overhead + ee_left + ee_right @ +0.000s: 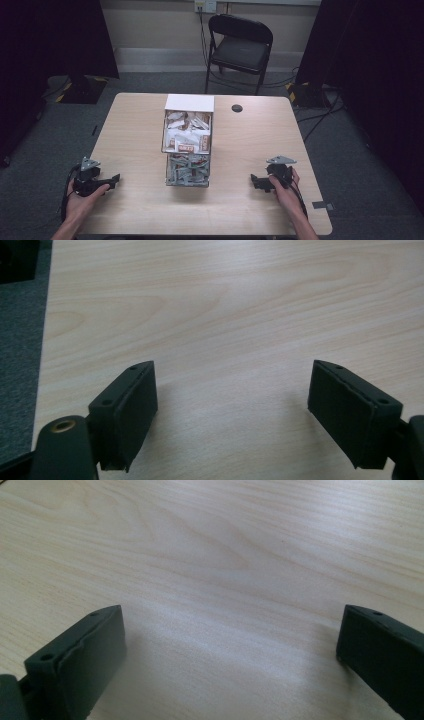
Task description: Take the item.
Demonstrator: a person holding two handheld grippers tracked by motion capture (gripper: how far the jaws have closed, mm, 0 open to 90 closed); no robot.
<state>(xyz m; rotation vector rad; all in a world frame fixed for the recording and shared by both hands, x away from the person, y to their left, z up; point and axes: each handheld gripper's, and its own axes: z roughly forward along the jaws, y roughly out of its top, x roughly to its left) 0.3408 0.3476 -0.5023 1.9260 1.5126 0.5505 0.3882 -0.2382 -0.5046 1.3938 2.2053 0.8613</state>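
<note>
Black jaws of my left gripper (116, 177) stand wide apart over bare wood, nothing between them; my right gripper (254, 180) gapes the same way. Both rest on the pale table (140, 210), well apart. Between them stands the clear box (187, 150) packed with sachets (187, 140), untouched.

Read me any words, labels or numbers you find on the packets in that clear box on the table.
None can be read.
Packets in the clear box: brown-and-white printed labels, too small and blurred to read.
Grey pieces in the lower compartment: no readable marks.
</note>
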